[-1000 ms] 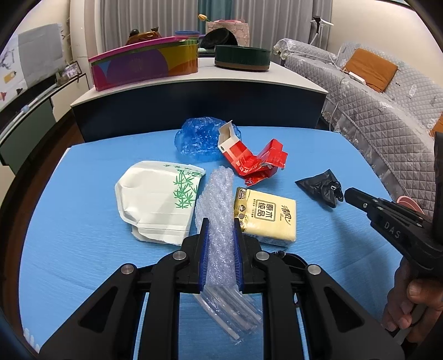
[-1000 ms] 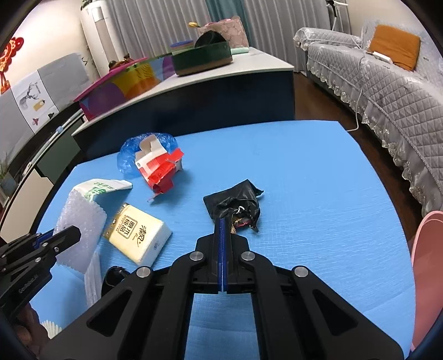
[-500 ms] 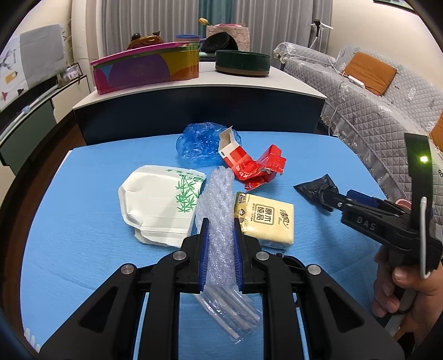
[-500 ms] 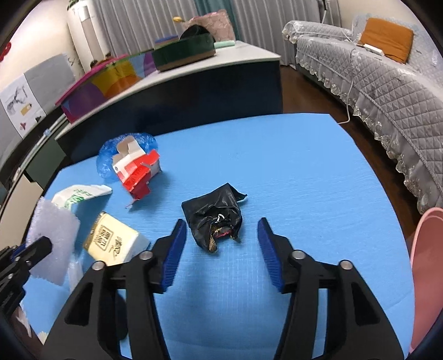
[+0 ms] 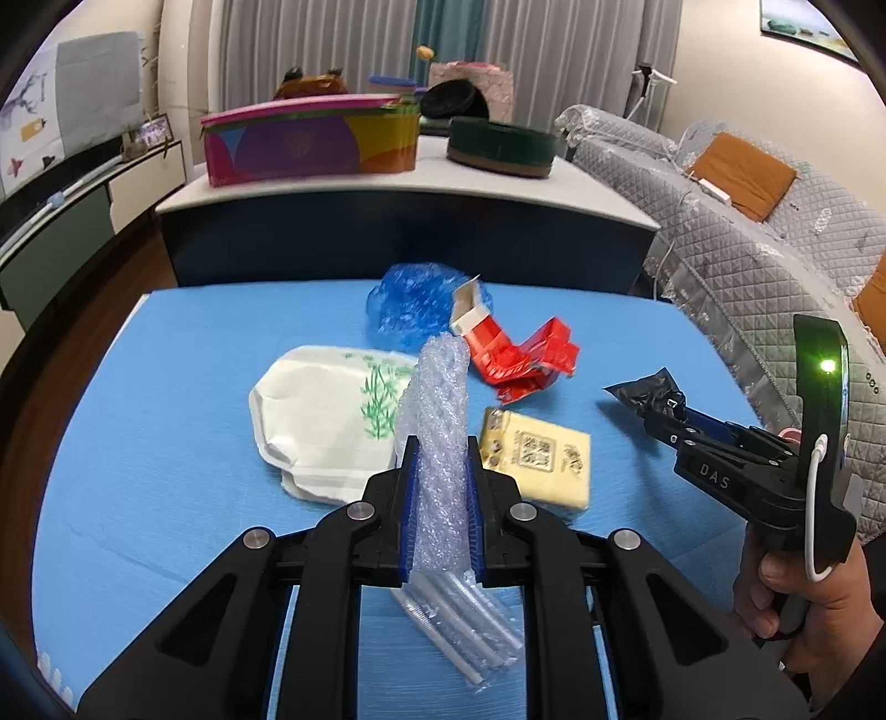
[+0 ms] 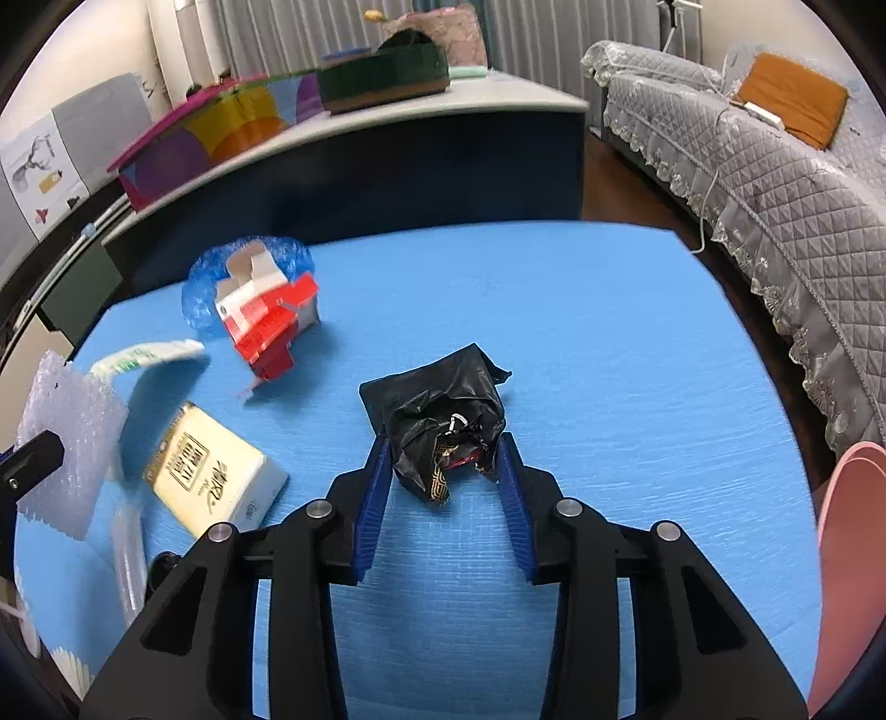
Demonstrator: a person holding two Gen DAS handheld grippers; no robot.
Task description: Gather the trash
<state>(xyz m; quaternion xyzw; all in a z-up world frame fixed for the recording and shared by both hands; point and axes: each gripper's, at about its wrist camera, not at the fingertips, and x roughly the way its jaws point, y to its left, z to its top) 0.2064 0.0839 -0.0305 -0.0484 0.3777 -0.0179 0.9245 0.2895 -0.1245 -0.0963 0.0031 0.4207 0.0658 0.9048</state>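
Table (image 6: 581, 332): blue, littered with trash
Left hand-held gripper (image 5: 440, 487): clamped on bubble wrap (image 5: 440, 410)
Right hand-held gripper (image 6: 443, 476): closing around black bag (image 6: 437, 410), pads not yet pressing

We are in a home, in a living room. We see a long sofa (image 6: 775, 183) with a gray quilted cover and an orange cushion (image 6: 792, 105), tall curtains (image 5: 310, 50) by the wall, and a low cabinet (image 5: 398, 221) with colorful boxes (image 5: 310, 138) on top.

Left claw (image 5: 441, 465): black arms, blue pads, silver screws; right claw (image 6: 443, 471) alike.
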